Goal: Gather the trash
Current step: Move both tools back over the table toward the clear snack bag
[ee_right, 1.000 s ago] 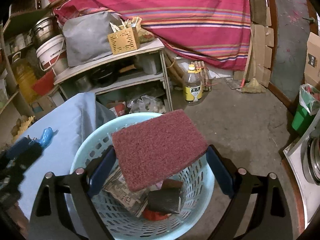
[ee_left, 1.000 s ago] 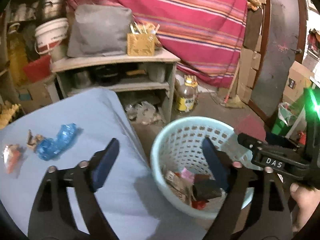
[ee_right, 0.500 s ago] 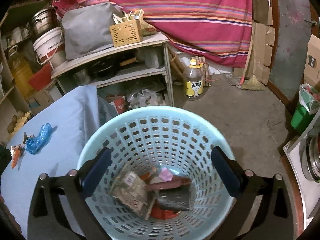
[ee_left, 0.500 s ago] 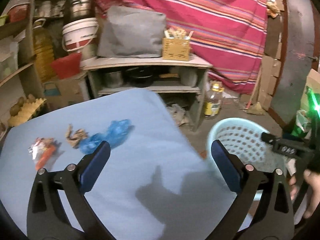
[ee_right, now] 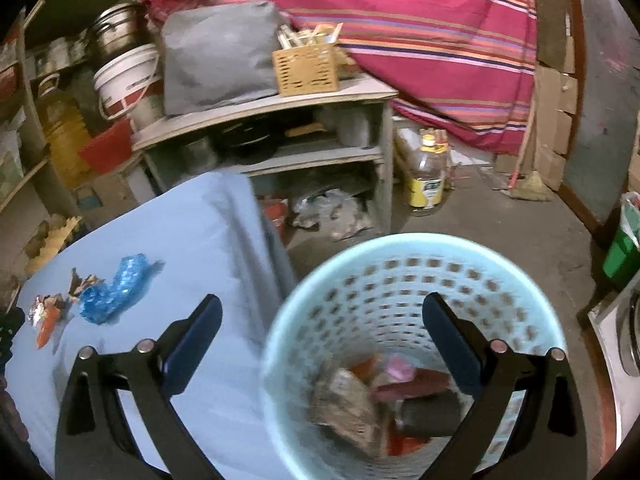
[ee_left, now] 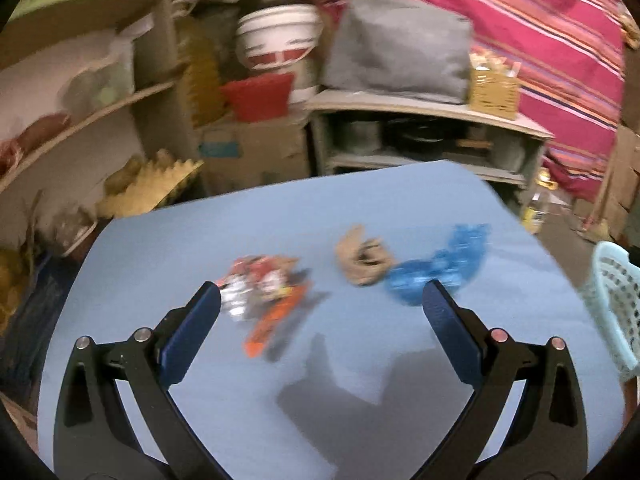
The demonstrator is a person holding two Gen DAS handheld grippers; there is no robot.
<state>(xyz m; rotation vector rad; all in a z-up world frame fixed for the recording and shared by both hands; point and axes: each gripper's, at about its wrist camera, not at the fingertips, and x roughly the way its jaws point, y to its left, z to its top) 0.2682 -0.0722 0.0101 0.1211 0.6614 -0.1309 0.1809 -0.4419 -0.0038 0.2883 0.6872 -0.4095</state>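
Observation:
On the blue table (ee_left: 248, 380) lie a red-and-silver wrapper (ee_left: 256, 280) with an orange piece (ee_left: 276, 318), a crumpled brown scrap (ee_left: 362, 260) and a blue plastic wrapper (ee_left: 440, 268). My left gripper (ee_left: 320, 300) is open and empty above the table, just short of this trash. My right gripper (ee_right: 322, 312) is open and empty over the light blue basket (ee_right: 400, 264), which holds a red scouring pad (ee_right: 416, 380) and other trash. The same wrappers show in the right wrist view: blue (ee_right: 116, 292), red (ee_right: 46, 312).
A grey shelf unit (ee_right: 280, 128) with a wicker box (ee_right: 306, 66) stands behind the table. An oil bottle (ee_right: 426, 178) sits on the floor. A green bin (ee_right: 622, 248) is at the right. Shelves with a white bucket (ee_left: 280, 40) stand at the back left.
My right gripper opened and the red scouring pad dropped into the basket. My left gripper swung left from the basket to the trash on the table. The right view shifted left.

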